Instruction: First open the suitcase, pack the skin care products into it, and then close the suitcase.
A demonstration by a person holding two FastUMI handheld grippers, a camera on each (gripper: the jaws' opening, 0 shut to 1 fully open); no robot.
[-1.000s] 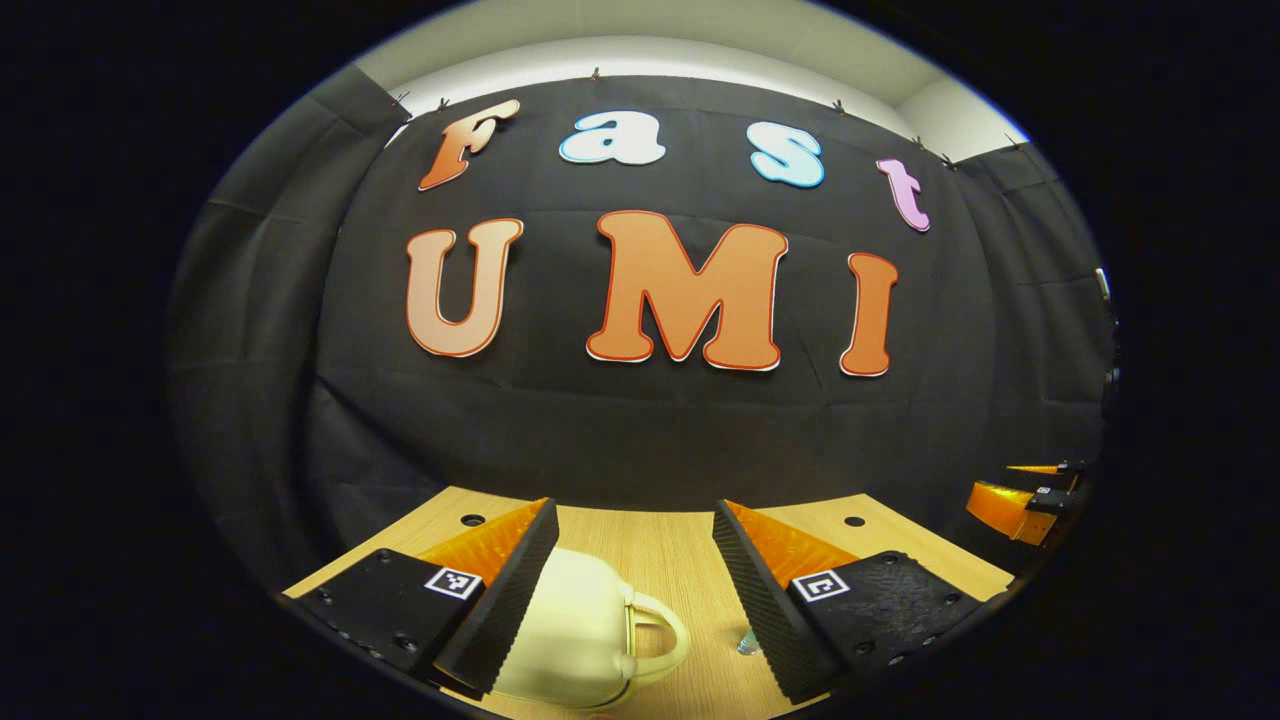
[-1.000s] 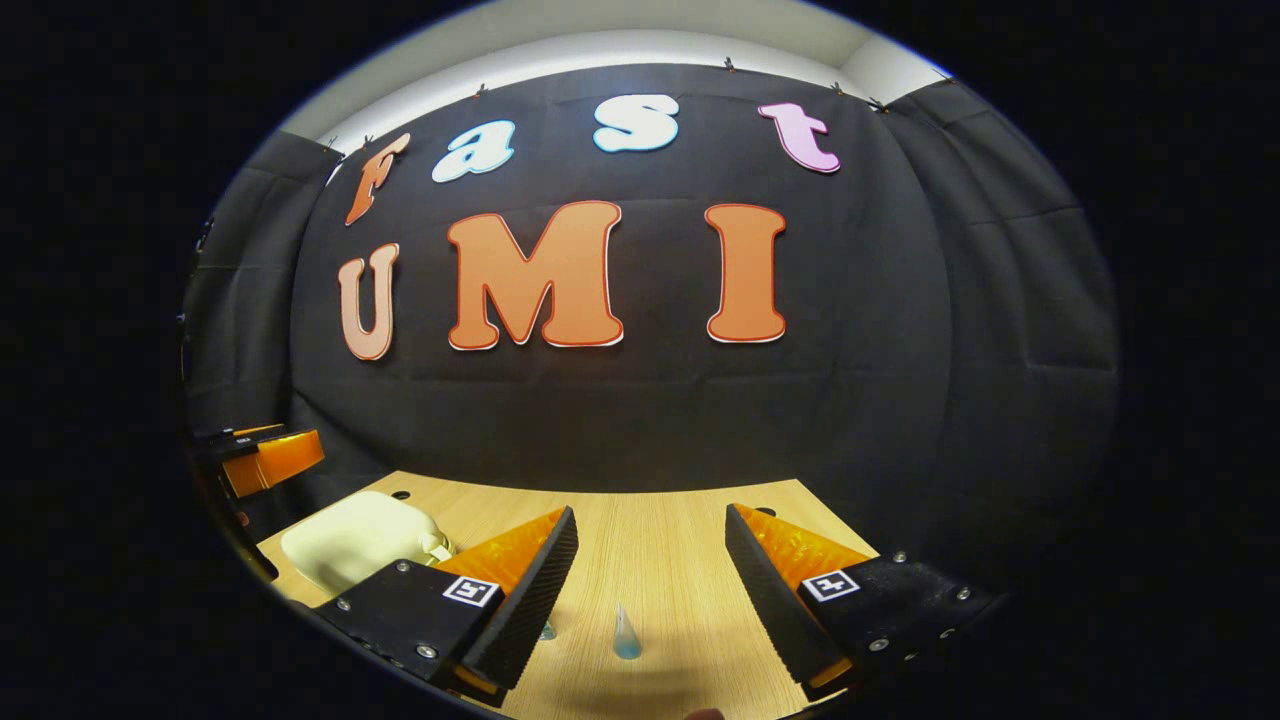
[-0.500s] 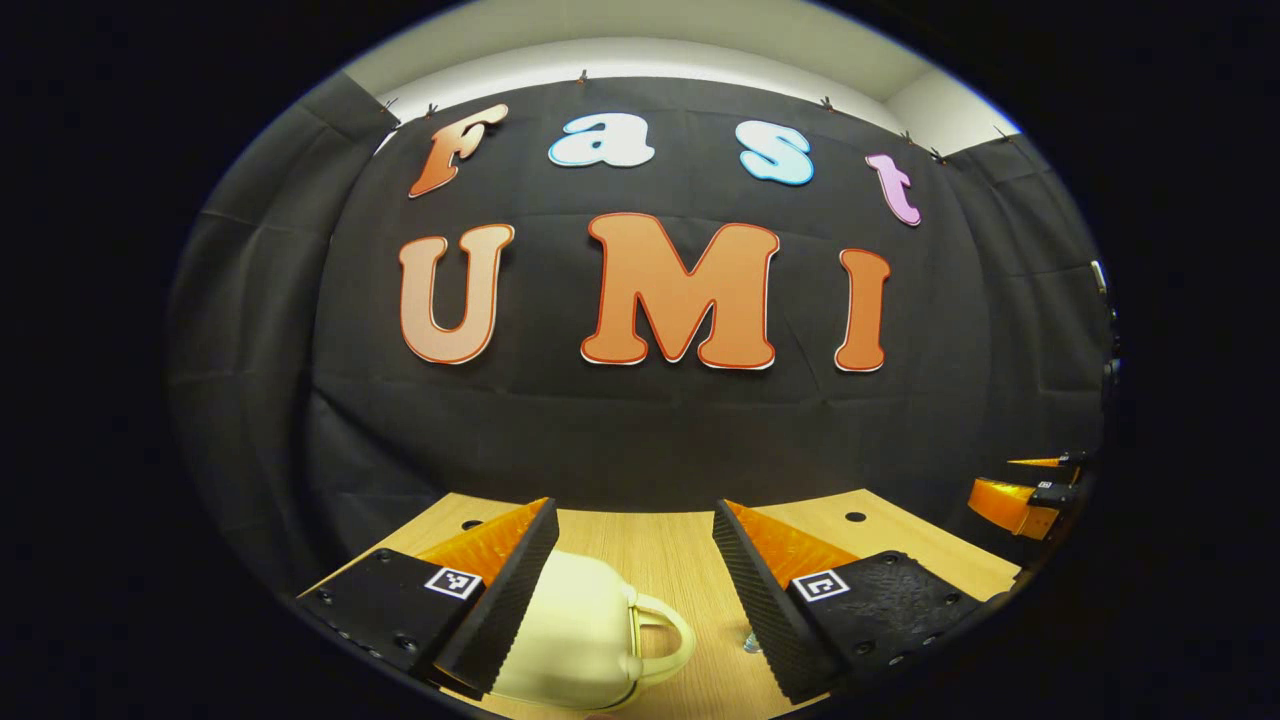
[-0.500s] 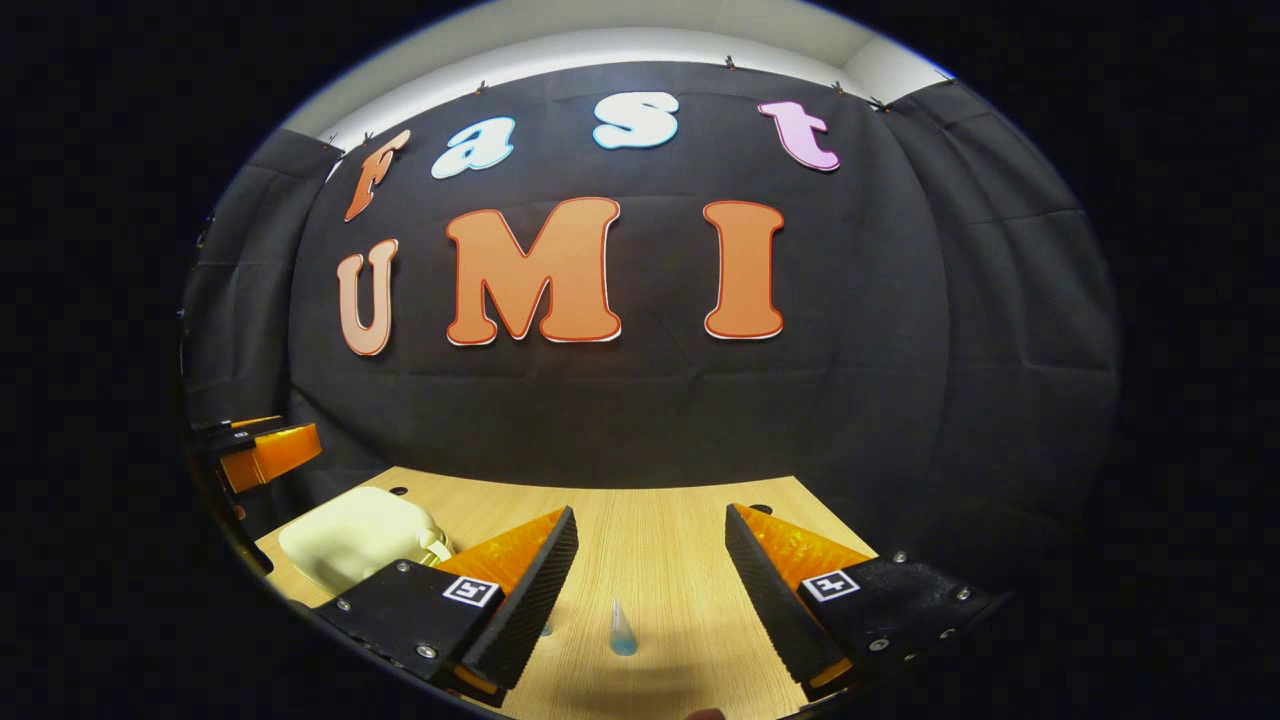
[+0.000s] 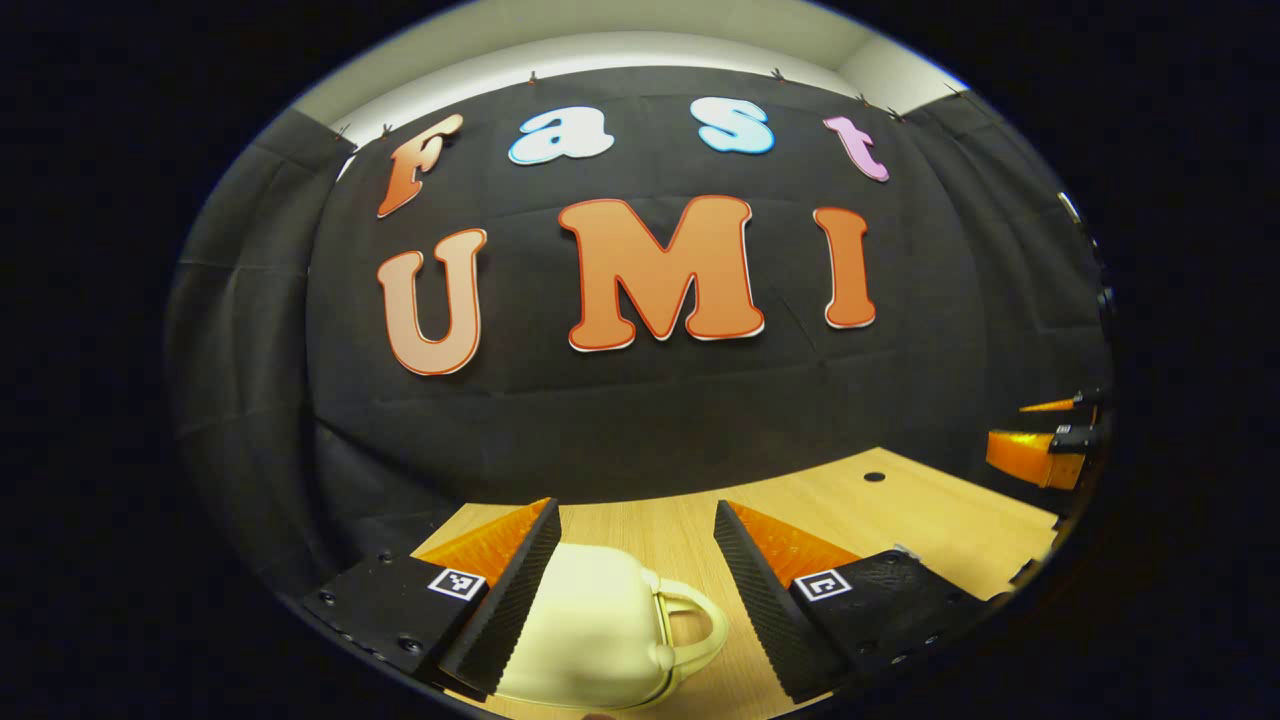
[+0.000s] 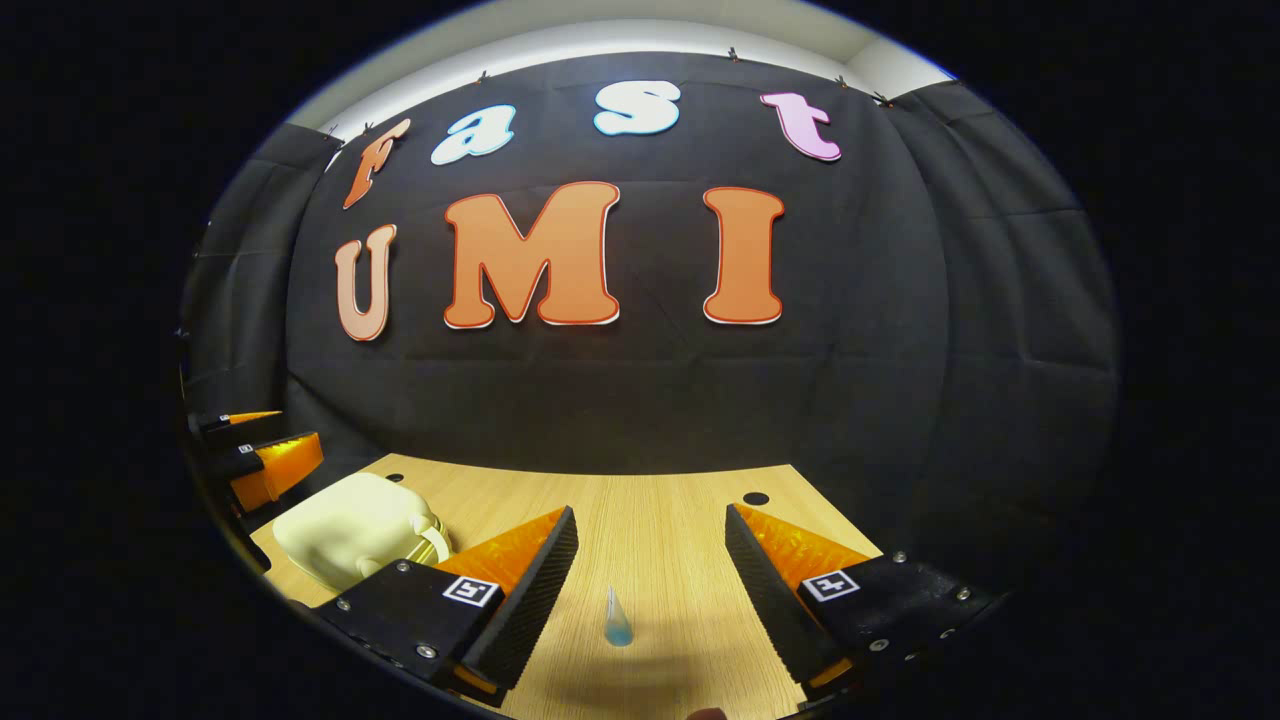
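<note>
In the left gripper view the left claw (image 5: 637, 520) hangs low over a pale wooden worktop (image 5: 900, 510) with its fingers spread wide apart, gripping nothing. A small cream suitcase (image 5: 590, 630) lies closed on the worktop between and just below those fingers, its looped handle (image 5: 690, 625) turned toward the claw's right finger; whether the left finger touches the case cannot be told. Far off at the right rim of that view the right claw (image 5: 1040, 440) shows above the worktop's edge. In the right gripper view the right claw (image 6: 650, 525) is likewise released, fingers well apart, and a small clear blue-tinted cone-shaped skin care bottle (image 6: 618, 618) stands upright on the worktop between them, touching neither finger. The suitcase (image 6: 350, 525) sits to the left there, near the worktop's left edge, lid down, with the left claw (image 6: 255, 455) just beyond it at the left rim, its state unclear from that side
</note>
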